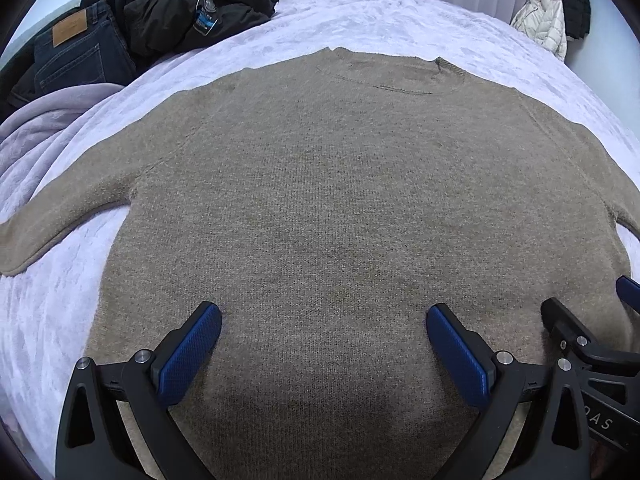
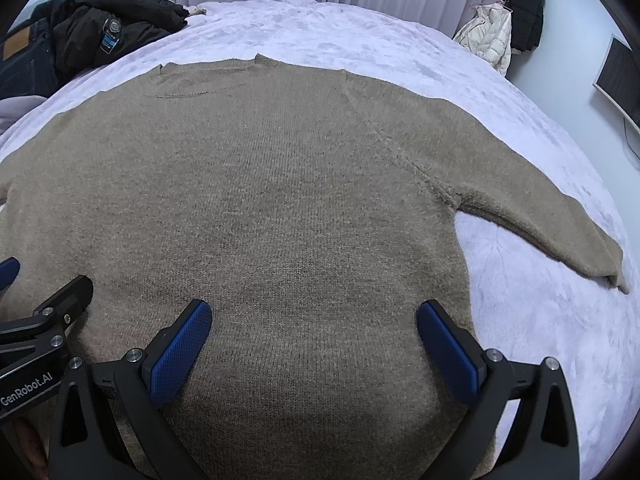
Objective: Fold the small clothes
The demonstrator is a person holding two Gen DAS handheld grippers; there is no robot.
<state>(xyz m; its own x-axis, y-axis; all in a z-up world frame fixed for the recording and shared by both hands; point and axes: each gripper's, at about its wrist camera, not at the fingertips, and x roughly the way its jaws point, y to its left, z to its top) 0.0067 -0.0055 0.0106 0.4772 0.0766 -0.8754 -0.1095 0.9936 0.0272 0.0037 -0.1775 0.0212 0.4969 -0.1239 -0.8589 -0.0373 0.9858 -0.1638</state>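
Lavender bed [image 1: 360, 20] cover, curtains behind. Tan sweater [image 1: 340, 200] lies flat, spread directly ahead of and under both sets of jaws, neckline at the far end, sleeves out to either side. Left gripper [image 1: 324, 350] jaws released, wide apart, hovering over the hem area; contact with the knit can't be confirmed. Right gripper [image 2: 314, 344] jaws likewise released, just beside the left one. Jeans [image 1: 76, 52] and black jacket [image 1: 188, 8] piled far left; white puffer coat [image 2: 488, 36] hangs far right.
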